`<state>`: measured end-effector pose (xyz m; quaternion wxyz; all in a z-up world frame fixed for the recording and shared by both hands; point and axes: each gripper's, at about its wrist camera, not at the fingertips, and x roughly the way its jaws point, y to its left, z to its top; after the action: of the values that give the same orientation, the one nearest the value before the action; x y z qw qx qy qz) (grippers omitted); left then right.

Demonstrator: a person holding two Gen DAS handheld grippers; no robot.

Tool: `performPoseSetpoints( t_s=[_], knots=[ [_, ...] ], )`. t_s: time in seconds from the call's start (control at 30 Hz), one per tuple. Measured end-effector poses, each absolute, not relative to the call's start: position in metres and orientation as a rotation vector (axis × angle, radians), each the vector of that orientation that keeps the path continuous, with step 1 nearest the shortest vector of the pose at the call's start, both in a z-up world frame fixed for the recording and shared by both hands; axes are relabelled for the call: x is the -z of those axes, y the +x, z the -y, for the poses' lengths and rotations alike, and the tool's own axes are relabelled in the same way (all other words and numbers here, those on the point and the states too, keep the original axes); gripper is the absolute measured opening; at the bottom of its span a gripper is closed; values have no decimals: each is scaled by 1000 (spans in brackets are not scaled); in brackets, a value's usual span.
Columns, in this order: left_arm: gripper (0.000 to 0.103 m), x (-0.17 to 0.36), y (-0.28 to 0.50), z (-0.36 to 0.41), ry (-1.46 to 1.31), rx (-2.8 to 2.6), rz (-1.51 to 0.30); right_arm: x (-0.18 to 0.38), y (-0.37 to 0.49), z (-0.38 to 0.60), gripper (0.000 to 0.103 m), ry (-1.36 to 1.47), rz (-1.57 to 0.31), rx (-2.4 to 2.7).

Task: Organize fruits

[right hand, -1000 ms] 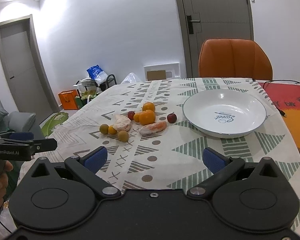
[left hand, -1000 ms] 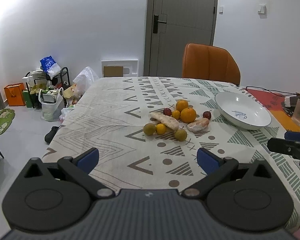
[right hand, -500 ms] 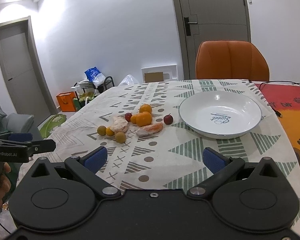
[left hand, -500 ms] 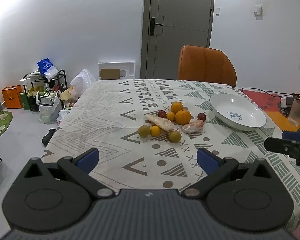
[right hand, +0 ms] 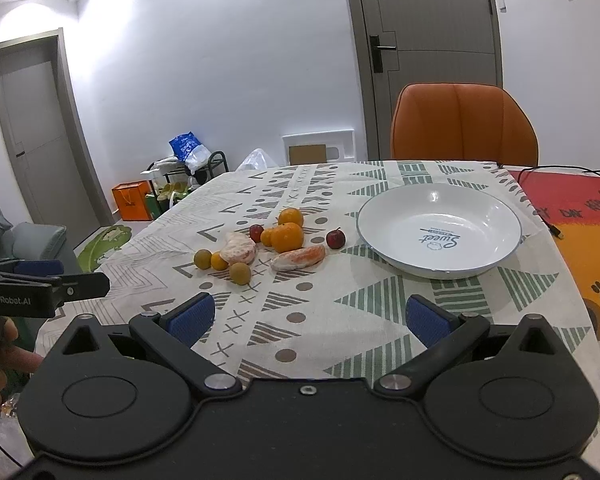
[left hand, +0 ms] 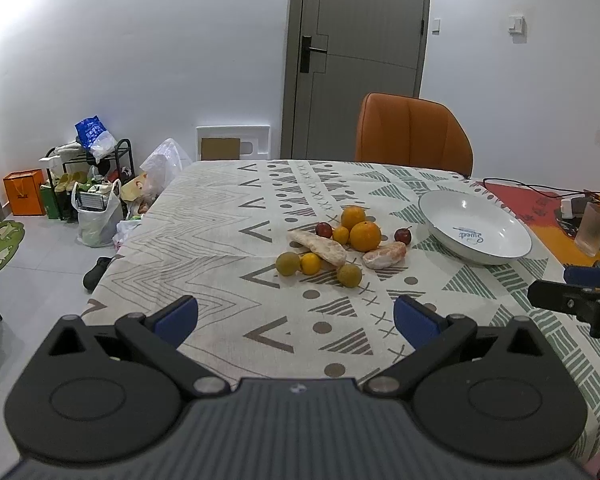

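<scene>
The table (right hand: pixel 380 320), under a patterned cloth, is carrying everything; the cloth is lying loose, so a dragging pad is likely to be rucking it and rolling fruit. The white bowl (right hand: pixel 440 268) is sitting empty and serves as landmark here. The fruit cluster (right hand: pixel 268 246) is lying just left of the bowl, none inside it yet. The large orange (right hand: pixel 287 237) is touching smaller pieces, so lifting it is risking scattering them. The two peeled citrus pieces (right hand: pixel 298 258) nearest the bowl are looking soft and are liable to be crushed. The small round plums (right hand: pixel 335 238) are apt to be rolling off. The right gripper (right hand: pixel 307 318) and left gripper (left hand: pixel 296 316) are hovering short of the bowl, fingers released and carrying nothing.
</scene>
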<state>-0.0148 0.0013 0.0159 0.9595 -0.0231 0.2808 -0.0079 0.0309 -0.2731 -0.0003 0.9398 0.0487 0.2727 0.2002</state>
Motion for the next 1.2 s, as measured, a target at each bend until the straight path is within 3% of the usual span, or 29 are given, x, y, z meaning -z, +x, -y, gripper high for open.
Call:
performPoseSetpoints(
  t_s=[1.2],
  knots=[
    [103, -12, 8, -17, -105, -49, -550, 13, 59, 255, 103, 68, -596, -428]
  ],
)
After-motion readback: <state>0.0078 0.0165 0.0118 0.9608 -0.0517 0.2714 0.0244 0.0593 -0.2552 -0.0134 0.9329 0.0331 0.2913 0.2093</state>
